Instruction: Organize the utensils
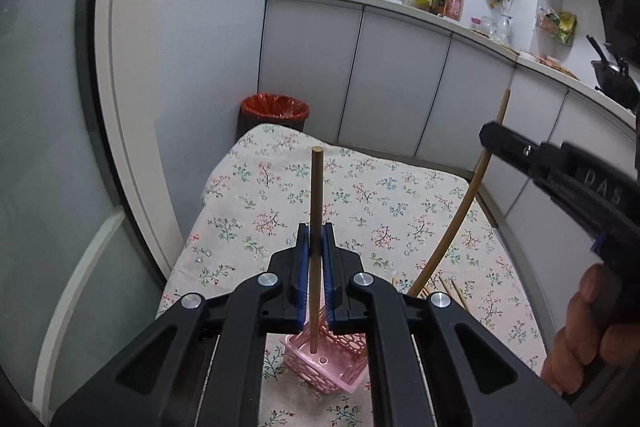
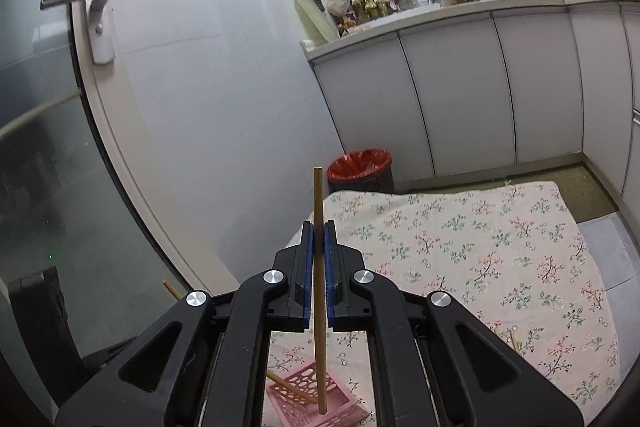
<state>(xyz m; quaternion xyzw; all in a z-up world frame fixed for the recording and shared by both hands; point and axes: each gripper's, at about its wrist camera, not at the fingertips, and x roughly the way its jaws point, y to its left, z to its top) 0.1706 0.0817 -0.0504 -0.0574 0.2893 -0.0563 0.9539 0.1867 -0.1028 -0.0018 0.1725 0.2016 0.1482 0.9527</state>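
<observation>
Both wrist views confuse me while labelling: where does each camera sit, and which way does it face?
Left wrist: on the left gripper, facing the cabinets; shows a clamped chopstick, the right gripper, a hand.
Right wrist: on the right gripper, facing the door; shows its chopstick.
Shared: pink basket, tablecloth, red bin.

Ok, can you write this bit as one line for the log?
left gripper: shut on chopstick | right gripper: shut on second chopstick | both tips over pink basket
</observation>
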